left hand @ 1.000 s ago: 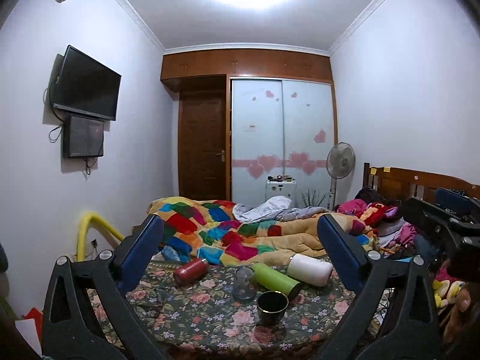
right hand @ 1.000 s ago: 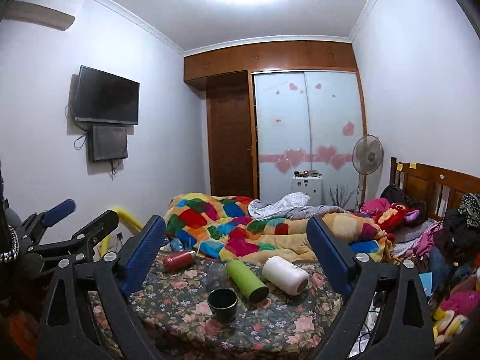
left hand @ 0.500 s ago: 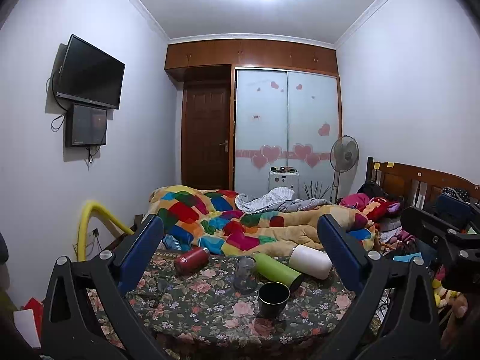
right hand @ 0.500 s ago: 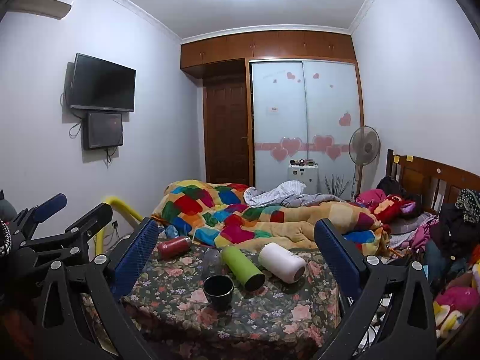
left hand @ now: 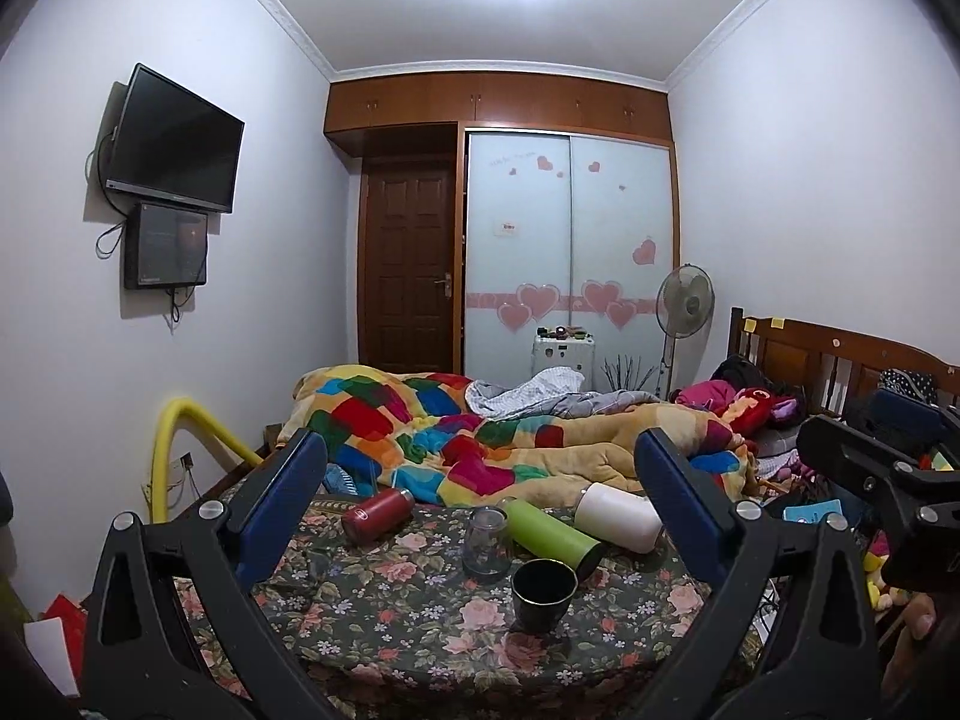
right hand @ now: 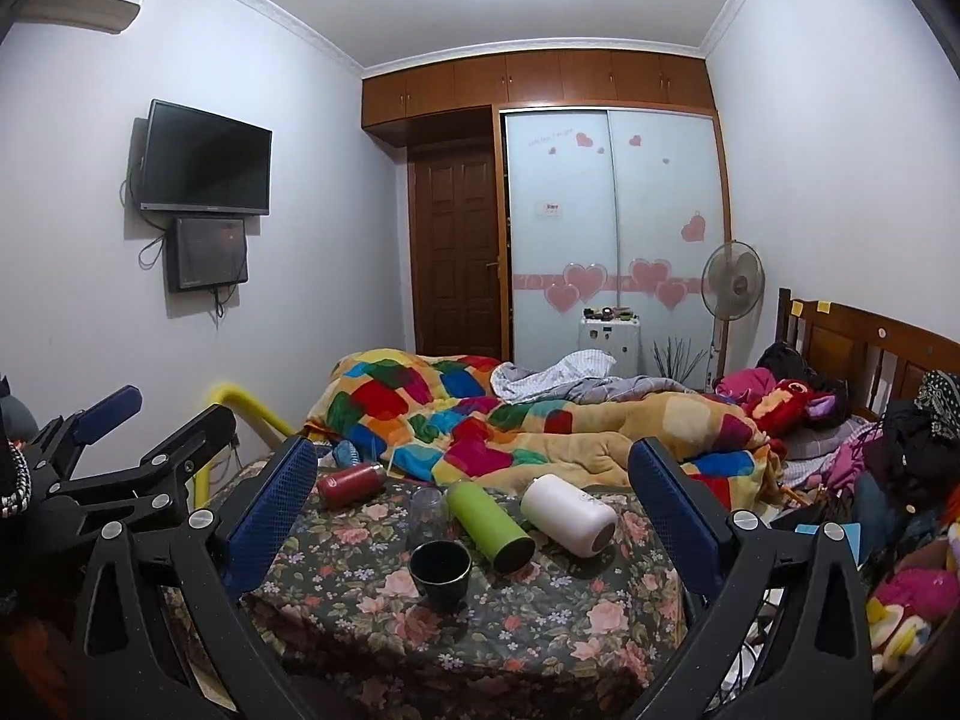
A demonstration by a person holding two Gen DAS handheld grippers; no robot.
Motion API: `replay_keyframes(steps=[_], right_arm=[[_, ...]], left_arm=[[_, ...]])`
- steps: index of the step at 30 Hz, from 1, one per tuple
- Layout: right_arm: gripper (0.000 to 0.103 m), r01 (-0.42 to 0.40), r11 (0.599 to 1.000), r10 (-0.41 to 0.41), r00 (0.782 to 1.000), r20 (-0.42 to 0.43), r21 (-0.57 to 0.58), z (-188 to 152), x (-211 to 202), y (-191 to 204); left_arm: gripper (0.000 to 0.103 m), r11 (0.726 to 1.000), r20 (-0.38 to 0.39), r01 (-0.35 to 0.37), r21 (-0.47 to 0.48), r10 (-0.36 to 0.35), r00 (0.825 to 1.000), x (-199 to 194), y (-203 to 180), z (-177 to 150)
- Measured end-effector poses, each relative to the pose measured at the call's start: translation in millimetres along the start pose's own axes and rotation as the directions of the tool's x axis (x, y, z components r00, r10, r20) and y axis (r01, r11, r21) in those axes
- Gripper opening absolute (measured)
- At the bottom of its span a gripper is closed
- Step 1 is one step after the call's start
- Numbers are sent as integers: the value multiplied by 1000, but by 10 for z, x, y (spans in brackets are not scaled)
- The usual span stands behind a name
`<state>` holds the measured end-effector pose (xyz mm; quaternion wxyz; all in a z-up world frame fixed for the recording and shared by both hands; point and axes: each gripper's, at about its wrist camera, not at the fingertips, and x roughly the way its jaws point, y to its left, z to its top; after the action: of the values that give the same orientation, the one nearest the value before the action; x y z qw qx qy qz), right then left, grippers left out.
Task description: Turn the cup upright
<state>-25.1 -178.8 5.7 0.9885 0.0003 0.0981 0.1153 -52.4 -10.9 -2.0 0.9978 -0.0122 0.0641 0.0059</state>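
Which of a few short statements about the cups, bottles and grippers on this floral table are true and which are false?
1. The dark cup stands upright with its mouth up. True.
2. The green bottle stands upright. False: it lies on its side on the floral tablecloth.
3. The left gripper is shut on the dark cup. False: its jaws stand wide apart and hold nothing.
4. The white bottle lies on its side, to the right of the green one. True.
5. The right gripper holds the red bottle. False: its jaws are open and empty, and the red bottle lies on the table.
6. A clear glass stands behind the dark cup. True.
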Motion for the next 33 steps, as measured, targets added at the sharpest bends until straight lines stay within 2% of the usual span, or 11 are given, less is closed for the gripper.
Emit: replay_keyframes(steps=[33], right_arm=[[103,3,1000,-3,1000,-1,-3,9,-21,-23]], left_arm=[[103,999,-10,31,-37,-31,999,82,60,-16]])
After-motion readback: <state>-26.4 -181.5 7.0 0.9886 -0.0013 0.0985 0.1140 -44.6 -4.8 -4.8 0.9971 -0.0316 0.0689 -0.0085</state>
